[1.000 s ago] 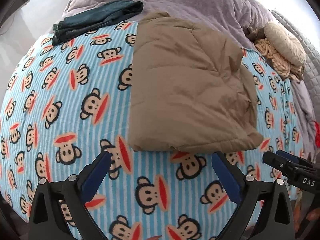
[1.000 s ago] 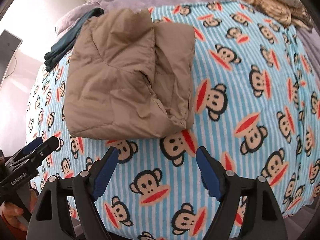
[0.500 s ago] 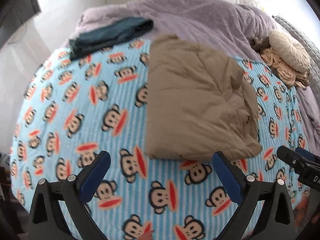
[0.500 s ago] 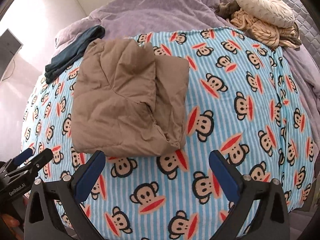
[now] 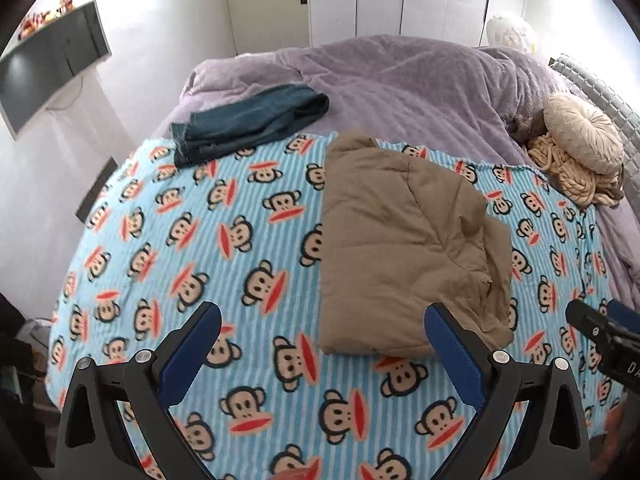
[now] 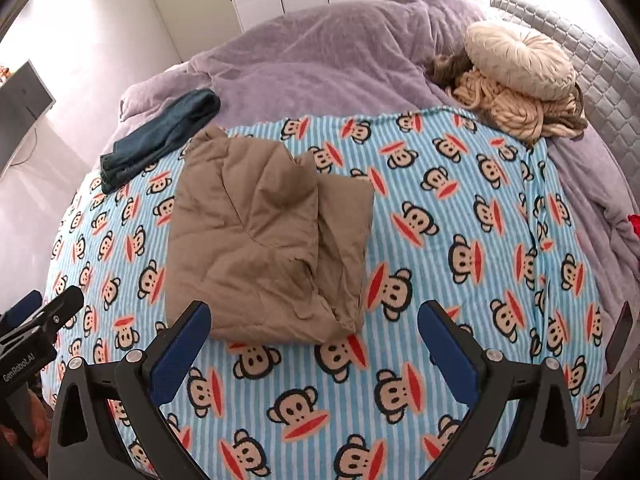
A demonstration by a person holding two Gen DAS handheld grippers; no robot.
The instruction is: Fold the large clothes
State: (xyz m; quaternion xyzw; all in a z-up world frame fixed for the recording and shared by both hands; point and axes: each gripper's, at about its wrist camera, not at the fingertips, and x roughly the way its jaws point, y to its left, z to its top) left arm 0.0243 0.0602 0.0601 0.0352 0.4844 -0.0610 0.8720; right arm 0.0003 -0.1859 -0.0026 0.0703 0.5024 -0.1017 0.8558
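Jaws of both the left gripper (image 5: 322, 334) and right gripper (image 6: 314, 330) stand spread and empty; puffy tan quilted jacket (image 6: 264, 236) lies folded on the monkey-print blue striped blanket (image 6: 460, 264), fold apparently complete.

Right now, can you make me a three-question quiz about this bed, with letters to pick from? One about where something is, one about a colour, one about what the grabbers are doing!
1. Where does the dark teal garment lie?
A. On top of the tan jacket
B. At the far edge of the monkey blanket, partly on the purple duvet
C. Between the left gripper's jaws

2. What colour is the folded jacket?
A. Tan
B. Red
C. Purple

3. How are the two grippers?
A. Both shut on the jacket
B. One open, one shut
C. Both open and holding nothing

Answers:
1. B: it straddles the monkey blanket's far border and the purple duvet, apart from the jacket.
2. A: the puffy bundle is tan all over.
3. C: the left gripper and right gripper stand wide with only blanket between the jaws.
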